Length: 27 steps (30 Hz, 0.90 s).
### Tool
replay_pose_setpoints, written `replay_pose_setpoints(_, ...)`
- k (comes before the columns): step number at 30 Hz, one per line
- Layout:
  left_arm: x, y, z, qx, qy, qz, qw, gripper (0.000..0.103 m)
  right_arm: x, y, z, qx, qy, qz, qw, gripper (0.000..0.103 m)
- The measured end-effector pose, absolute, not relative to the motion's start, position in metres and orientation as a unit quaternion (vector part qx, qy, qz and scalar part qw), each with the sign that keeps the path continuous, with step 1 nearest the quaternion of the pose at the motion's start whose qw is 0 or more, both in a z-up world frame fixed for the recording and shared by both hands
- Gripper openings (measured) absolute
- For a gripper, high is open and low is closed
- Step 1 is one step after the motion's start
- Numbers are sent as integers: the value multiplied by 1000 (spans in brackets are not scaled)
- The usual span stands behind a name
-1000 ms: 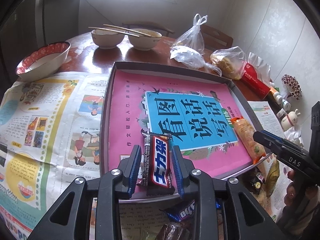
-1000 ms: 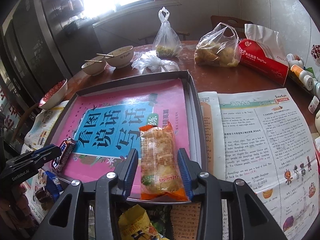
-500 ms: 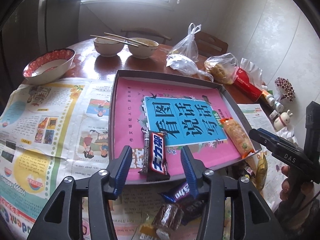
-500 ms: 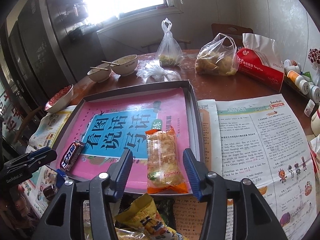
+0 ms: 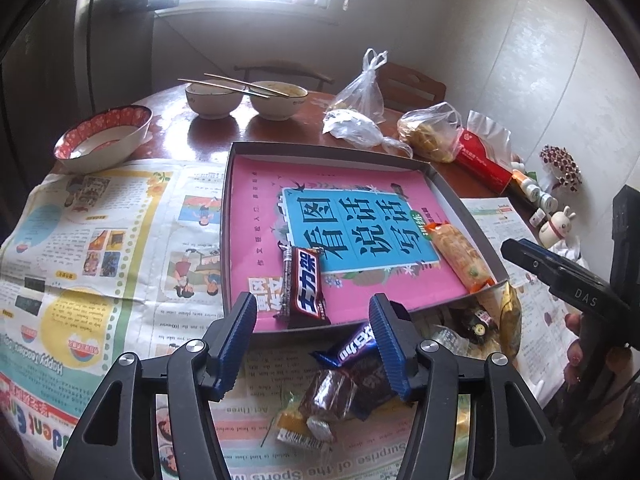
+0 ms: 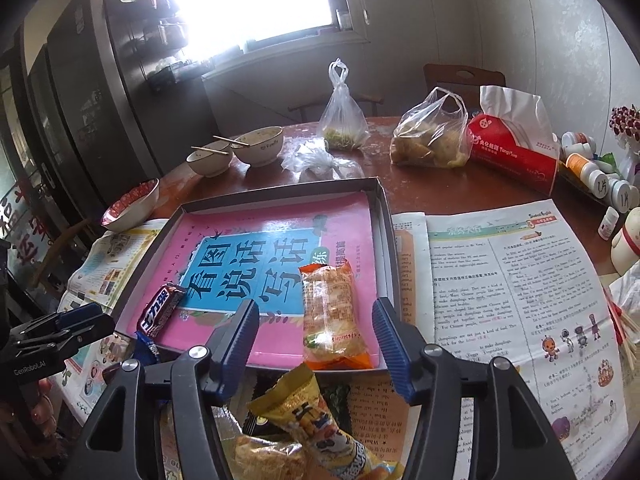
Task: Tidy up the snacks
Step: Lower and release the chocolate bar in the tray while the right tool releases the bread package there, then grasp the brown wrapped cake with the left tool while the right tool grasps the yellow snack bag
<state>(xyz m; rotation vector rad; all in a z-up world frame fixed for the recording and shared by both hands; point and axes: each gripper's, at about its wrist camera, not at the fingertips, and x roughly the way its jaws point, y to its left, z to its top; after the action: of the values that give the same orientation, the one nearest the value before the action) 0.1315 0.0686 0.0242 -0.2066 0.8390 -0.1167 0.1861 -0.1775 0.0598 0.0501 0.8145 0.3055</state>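
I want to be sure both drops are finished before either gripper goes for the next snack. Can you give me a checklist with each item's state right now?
1. Chocolate bar lies flat in the tray: ok.
2. Orange snack pack lies in the tray: ok, its end near the front rim.
3. Left gripper clear of the bar, jaws opening: ok.
4. Right gripper clear of the pack, jaws opening: ok.
5. Loose snacks in front of the tray, ready to pick: ok.
6. Free space in the tray: ok.

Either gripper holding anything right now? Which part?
Nothing held. Left gripper jaws opening, clear of the dark chocolate bar; right gripper opening, clear of the orange snack packet.
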Motion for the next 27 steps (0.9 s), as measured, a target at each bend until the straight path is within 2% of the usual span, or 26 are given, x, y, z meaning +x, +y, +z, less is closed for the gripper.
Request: replay_pose_setpoints(27, 110, 58, 9, -71, 439, -70, 893, 61, 135, -181, 64, -44, 367, 145, 918, 62)
